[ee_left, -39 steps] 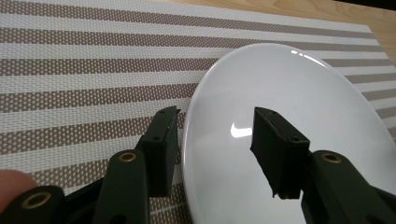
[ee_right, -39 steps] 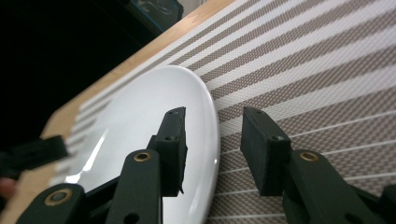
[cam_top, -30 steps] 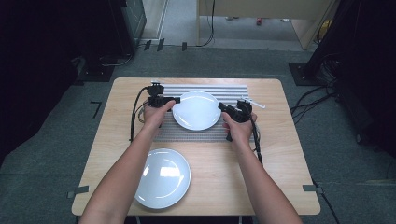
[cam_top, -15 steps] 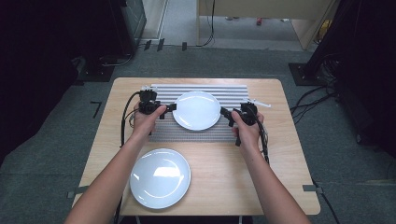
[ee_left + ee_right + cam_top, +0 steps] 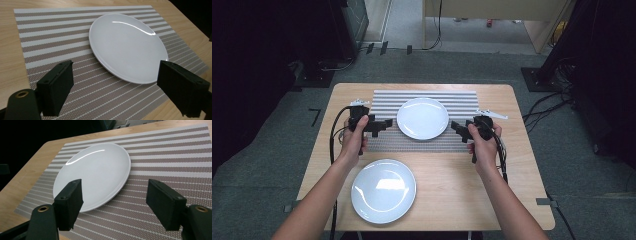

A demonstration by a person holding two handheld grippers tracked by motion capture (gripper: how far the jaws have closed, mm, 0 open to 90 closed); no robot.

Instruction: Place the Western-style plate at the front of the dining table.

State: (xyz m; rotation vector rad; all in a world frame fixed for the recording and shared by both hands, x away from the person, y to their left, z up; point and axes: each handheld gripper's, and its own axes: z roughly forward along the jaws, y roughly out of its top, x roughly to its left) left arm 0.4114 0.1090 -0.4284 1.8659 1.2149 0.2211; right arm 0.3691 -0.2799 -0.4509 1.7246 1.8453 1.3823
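- Plate (image 5: 422, 118) sits centred on striped mat (image 5: 387, 98), desk's far half; left tool (image 5: 382, 125) and right tool (image 5: 458, 128) flank it, apart, jaws just opening, empty. Second plate (image 5: 383, 190) lies near.
- Left gripper view: plate (image 5: 127, 47) rests flat beyond spread jaws.
- Right gripper view: likewise released, plate (image 5: 92, 173) untouched.

white plate (image 5: 422, 118), brown-and-white striped placemat (image 5: 462, 97), light wooden table (image 5: 462, 190)
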